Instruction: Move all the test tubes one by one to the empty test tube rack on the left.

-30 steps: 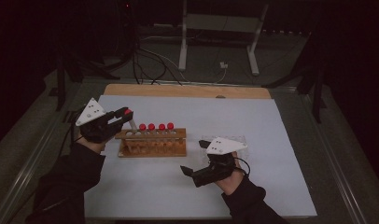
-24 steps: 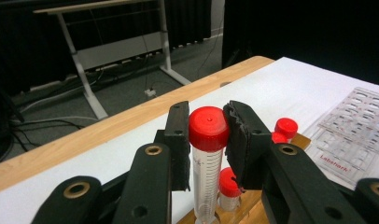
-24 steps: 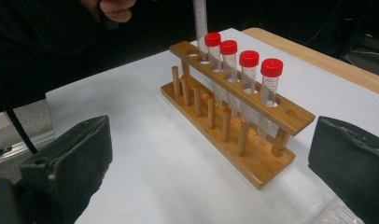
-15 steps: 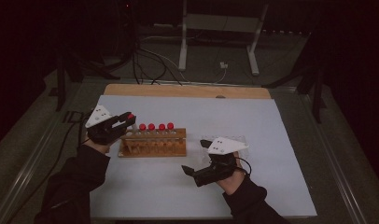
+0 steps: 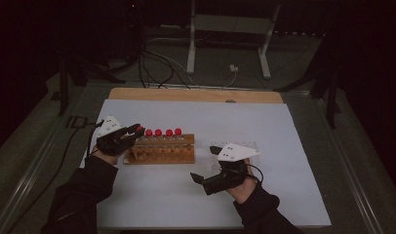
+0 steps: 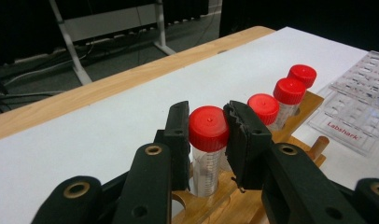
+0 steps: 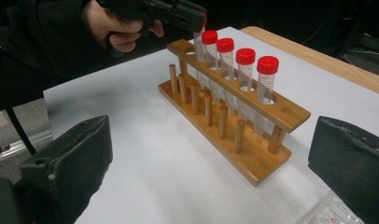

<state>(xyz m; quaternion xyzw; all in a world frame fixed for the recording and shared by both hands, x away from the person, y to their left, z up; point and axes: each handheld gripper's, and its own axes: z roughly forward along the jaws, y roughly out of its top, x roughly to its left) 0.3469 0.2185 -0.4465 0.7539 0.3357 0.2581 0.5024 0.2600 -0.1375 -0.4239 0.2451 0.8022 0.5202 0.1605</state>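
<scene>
At left end of wooden rack, left gripper having sunk from above, jaws clamping red-capped tube now seating in end hole. Insertion nearing done. Right gripper idling near rack's right end, jaws gaping wide, holding nothing.

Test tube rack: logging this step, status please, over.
Left gripper shut on end tube, tube seated in wooden rack. Right gripper open, empty, facing rack. Four capped tubes alongside; nothing blocking.
</scene>
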